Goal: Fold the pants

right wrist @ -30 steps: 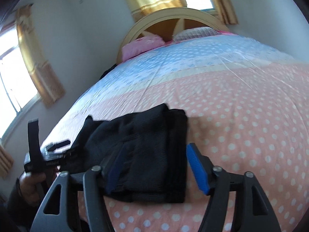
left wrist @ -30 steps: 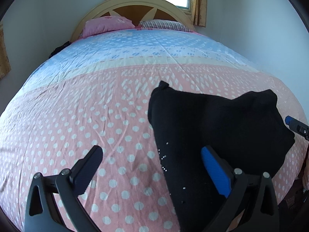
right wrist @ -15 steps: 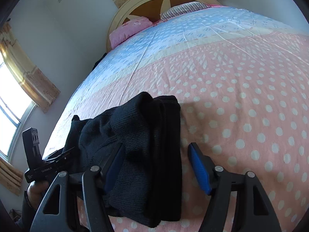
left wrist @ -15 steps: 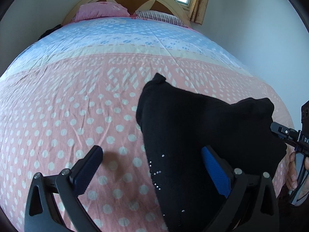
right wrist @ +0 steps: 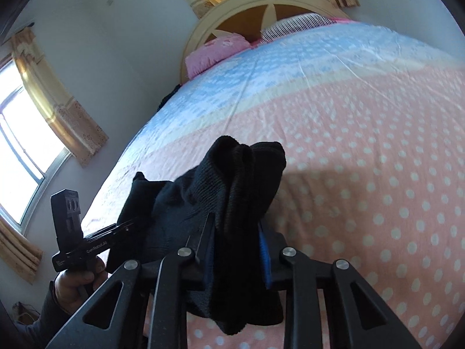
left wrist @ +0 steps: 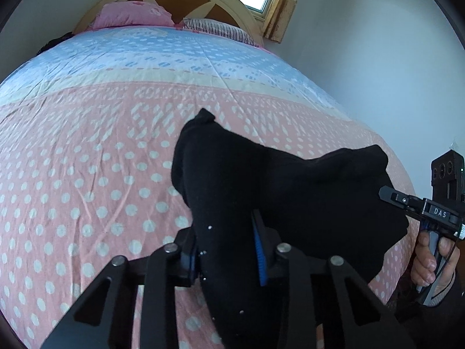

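Black knitted pants (left wrist: 279, 192), already bunched into a thick bundle, hang lifted over the near end of a bed with a pink, white-dotted quilt (left wrist: 87, 174), likely so both ends can be carried together into another fold. The left gripper (left wrist: 226, 250) has its black fingers with blue pads clamped on one edge of the cloth, and the right gripper (right wrist: 237, 250) is clamped on the other. The dark fabric covers most of the pads, so how much cloth each holds is unclear, and the bundle's lower edge is cut off behind the gripper frames.
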